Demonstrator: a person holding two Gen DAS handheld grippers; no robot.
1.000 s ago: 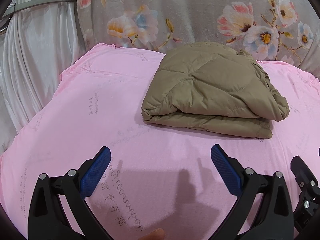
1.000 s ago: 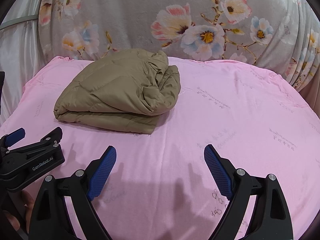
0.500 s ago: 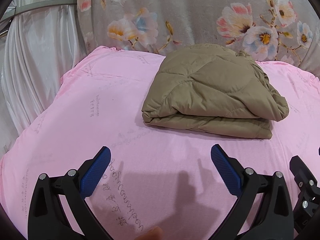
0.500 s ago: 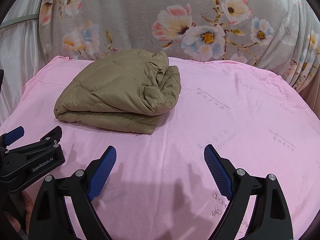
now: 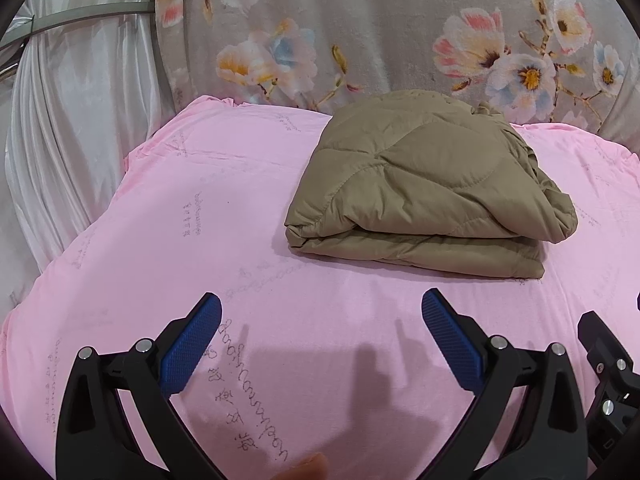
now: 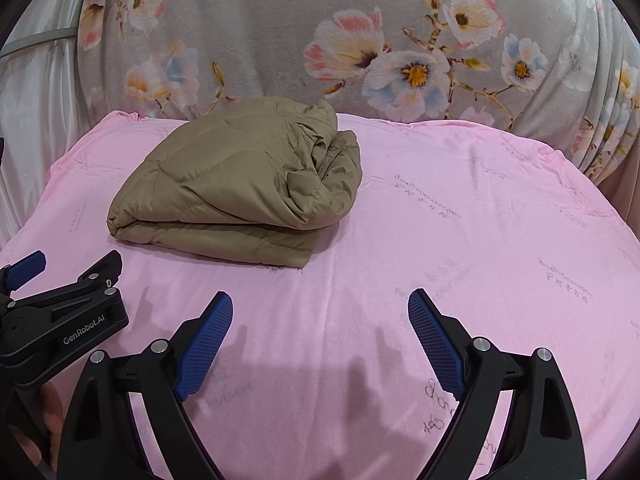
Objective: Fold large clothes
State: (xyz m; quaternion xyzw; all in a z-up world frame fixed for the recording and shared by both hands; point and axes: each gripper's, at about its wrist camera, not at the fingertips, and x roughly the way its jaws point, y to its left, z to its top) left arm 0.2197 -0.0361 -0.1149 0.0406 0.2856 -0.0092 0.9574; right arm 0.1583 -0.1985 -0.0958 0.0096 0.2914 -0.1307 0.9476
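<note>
A khaki quilted jacket (image 5: 424,184) lies folded into a thick bundle on the pink sheet (image 5: 200,240), toward the far side; it also shows in the right wrist view (image 6: 240,192). My left gripper (image 5: 320,312) is open and empty, hovering over the sheet short of the jacket's near edge. My right gripper (image 6: 320,308) is open and empty, short of the jacket and to its right. The left gripper's body (image 6: 60,320) shows at the left of the right wrist view.
A grey floral blanket (image 6: 360,40) rises behind the sheet. A white curtain (image 5: 60,140) hangs at the left. The pink sheet stretches to the right of the jacket (image 6: 500,220).
Both grippers stay open and nearly still. The left wrist view has shifted slightly, so the jacket sits a touch lower and nearer.
</note>
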